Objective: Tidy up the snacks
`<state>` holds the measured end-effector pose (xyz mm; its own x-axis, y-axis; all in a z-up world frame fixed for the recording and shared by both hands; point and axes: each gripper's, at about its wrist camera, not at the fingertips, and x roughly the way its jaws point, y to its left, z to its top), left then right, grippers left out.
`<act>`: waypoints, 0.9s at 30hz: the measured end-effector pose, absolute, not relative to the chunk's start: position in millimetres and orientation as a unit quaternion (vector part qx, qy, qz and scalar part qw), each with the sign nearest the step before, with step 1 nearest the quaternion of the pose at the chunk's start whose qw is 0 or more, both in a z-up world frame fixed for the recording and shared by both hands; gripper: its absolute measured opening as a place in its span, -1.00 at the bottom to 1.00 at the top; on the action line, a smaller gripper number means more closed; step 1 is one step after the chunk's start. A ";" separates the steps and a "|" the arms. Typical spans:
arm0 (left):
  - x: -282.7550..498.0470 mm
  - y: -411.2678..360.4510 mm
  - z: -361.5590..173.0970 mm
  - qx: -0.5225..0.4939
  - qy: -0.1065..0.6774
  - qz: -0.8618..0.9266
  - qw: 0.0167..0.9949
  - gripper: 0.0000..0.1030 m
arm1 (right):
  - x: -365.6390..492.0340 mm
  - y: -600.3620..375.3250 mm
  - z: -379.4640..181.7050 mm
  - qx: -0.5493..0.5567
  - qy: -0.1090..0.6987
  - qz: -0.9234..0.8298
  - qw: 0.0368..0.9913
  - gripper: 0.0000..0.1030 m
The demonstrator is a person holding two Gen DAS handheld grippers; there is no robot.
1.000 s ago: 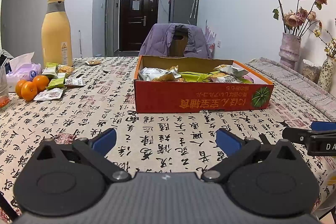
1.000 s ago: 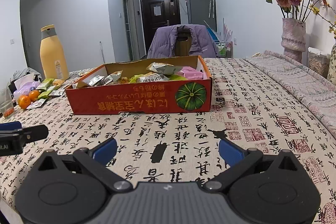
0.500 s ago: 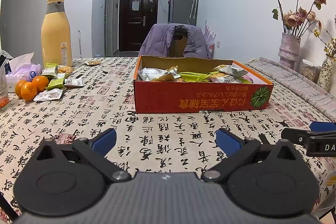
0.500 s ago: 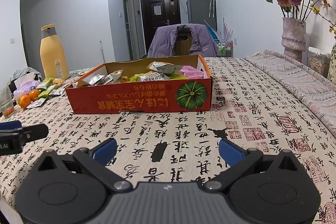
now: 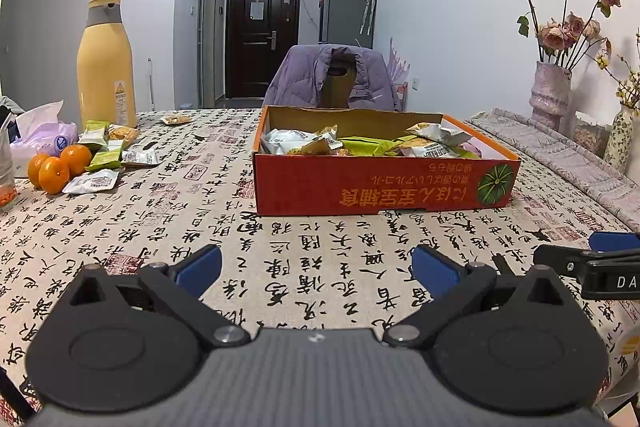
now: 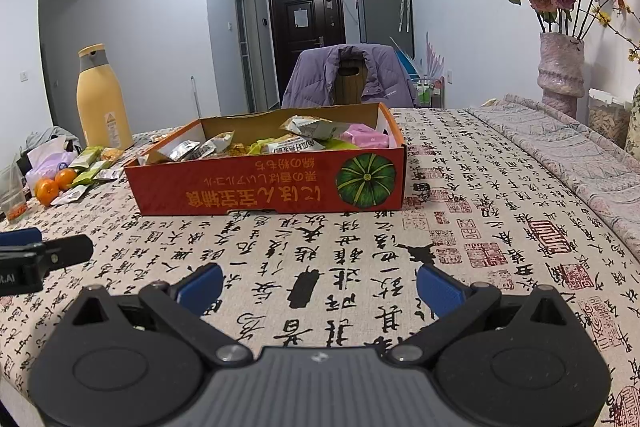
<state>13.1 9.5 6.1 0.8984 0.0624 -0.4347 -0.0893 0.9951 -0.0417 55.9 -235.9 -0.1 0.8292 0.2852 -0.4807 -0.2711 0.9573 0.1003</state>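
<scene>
Loose snack packets (image 5: 105,163): a small scatter on the far left of the bench (image 5: 320,251), green and white wrappers lying flat, some overlapping, just beside three oranges (image 5: 56,167) and in front of a tall yellow bottle (image 5: 105,67). One more packet (image 5: 175,119) lies apart, further back.

Red cardboard box (image 5: 384,187): open-topped, centre of the bench, already holding a loose heap of packets; pumpkin print on the near wall. Judged to be the collecting place.

Left gripper (image 5: 316,267): low over the near edge of the bench, jaws spread wide, nothing between them. Nearer the scatter than the other.

Right gripper (image 6: 320,283): level with it, to its right, jaws likewise wide and empty, facing the box's right end.

Step in hand, as judged: reach for a loose packet. Handling notes:
- Use the left gripper; the scatter sits well to the left.
- Take an outlying packet first, such as the white one (image 5: 92,183) nearest the front, to avoid nudging the oranges, which may roll.
- Flat wrappers call for a low approach, pinching a crimped edge.
- Clear the box wall before release.

Tissue pack (image 5: 44,139), vase of dried roses (image 5: 552,99): not involved.
</scene>
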 end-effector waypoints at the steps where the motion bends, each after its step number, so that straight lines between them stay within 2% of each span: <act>1: 13.0 9.3 6.2 -0.030 0.222 0.039 0.974 1.00 | 55.4 -235.7 -0.4 0.014 0.254 0.146 0.956 1.00; 27: 10.2 7.2 7.8 -0.030 0.218 0.027 0.975 1.00 | 54.5 -235.4 0.0 0.013 0.254 0.146 0.956 1.00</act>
<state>10.2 7.2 7.8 0.9031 0.0391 -0.4277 -0.0656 0.9967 -0.0476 54.5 -235.4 0.0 0.8282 0.2854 -0.4823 -0.2720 0.9572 0.0993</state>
